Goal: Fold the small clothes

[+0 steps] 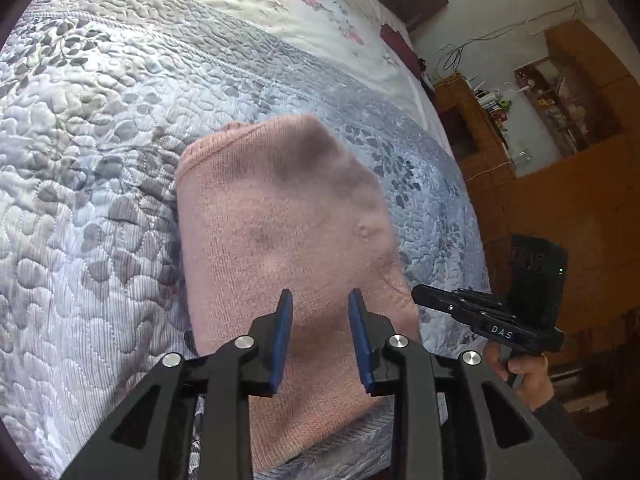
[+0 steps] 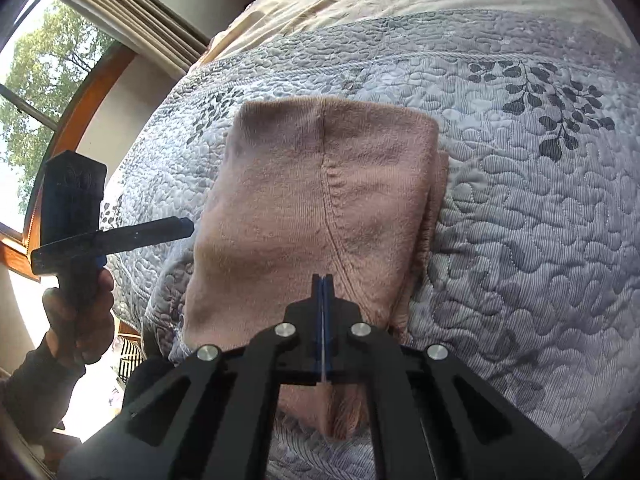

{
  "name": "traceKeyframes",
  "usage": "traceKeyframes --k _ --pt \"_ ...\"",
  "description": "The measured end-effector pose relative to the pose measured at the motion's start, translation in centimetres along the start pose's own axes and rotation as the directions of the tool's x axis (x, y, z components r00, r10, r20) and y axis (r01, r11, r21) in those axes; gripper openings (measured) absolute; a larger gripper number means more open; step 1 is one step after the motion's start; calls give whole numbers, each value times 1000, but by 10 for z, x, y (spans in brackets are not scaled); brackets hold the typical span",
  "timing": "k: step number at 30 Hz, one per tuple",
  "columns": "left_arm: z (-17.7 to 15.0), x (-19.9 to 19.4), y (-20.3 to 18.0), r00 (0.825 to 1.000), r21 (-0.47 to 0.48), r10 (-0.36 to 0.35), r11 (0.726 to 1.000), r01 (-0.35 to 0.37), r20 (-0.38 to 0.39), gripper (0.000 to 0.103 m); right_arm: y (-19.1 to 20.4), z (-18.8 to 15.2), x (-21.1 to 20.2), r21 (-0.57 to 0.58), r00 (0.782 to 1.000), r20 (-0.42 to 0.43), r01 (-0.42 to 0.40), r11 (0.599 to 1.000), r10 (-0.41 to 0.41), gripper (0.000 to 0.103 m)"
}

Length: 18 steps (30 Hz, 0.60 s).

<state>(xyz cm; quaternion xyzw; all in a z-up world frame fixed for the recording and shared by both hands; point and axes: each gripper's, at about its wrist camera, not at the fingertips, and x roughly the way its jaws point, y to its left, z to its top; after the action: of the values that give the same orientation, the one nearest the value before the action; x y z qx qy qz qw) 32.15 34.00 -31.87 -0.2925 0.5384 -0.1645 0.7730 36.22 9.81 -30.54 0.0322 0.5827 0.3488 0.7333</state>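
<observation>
The right tool (image 2: 322, 280) is pinching the near edge of the pink knit garment (image 2: 316, 200), whose long axis is running away across the quilted bed (image 2: 540, 220). The left tool (image 1: 320, 300) is hovering over it, jaws parted and empty.

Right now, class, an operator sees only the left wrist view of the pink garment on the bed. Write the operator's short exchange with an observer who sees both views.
Operator: Is the right gripper open?
Observer: No. The right gripper has its jaws closed together, above the pink garment.
Operator: Is the garment a single layer?
Observer: No. Stacked layer edges show along one side, next to the quilt.
</observation>
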Motion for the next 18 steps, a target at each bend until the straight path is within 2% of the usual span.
traceKeyframes --k 2,3,5,7,9,11,14,16,18 --pt "-3 18 9 999 -16 39 999 -40 -27 28 -10 -10 20 13 997 -51 54 998 -53 0" --pt "-3 21 12 999 -27 41 999 -42 -33 26 -17 -14 25 21 997 -49 66 998 -64 0" --pt "-1 17 8 999 -36 34 999 -34 -25 27 -25 -18 17 76 999 -28 35 996 -33 0" --pt "-4 2 -2 1000 -17 3 1000 -3 -9 28 -16 -20 1 67 1000 -1 23 997 -23 0" --pt "-18 -13 -14 1000 25 -28 999 28 0 30 -6 -27 -14 53 1000 28 6 999 -8 0" --pt "-39 -16 -14 999 18 -40 999 41 -14 33 0 -36 -19 49 999 37 -3 999 1 0" --pt "-64 8 0 996 -7 52 999 -52 -66 33 -8 -51 3 71 999 -28 36 997 -34 0" --pt "-70 19 12 995 -56 59 996 -64 -75 33 -17 -58 15 96 997 -40 73 993 -70 0" --pt "-72 12 10 997 -86 53 995 -58 -60 37 -16 -60 4 131 998 -13 58 990 -57 0"
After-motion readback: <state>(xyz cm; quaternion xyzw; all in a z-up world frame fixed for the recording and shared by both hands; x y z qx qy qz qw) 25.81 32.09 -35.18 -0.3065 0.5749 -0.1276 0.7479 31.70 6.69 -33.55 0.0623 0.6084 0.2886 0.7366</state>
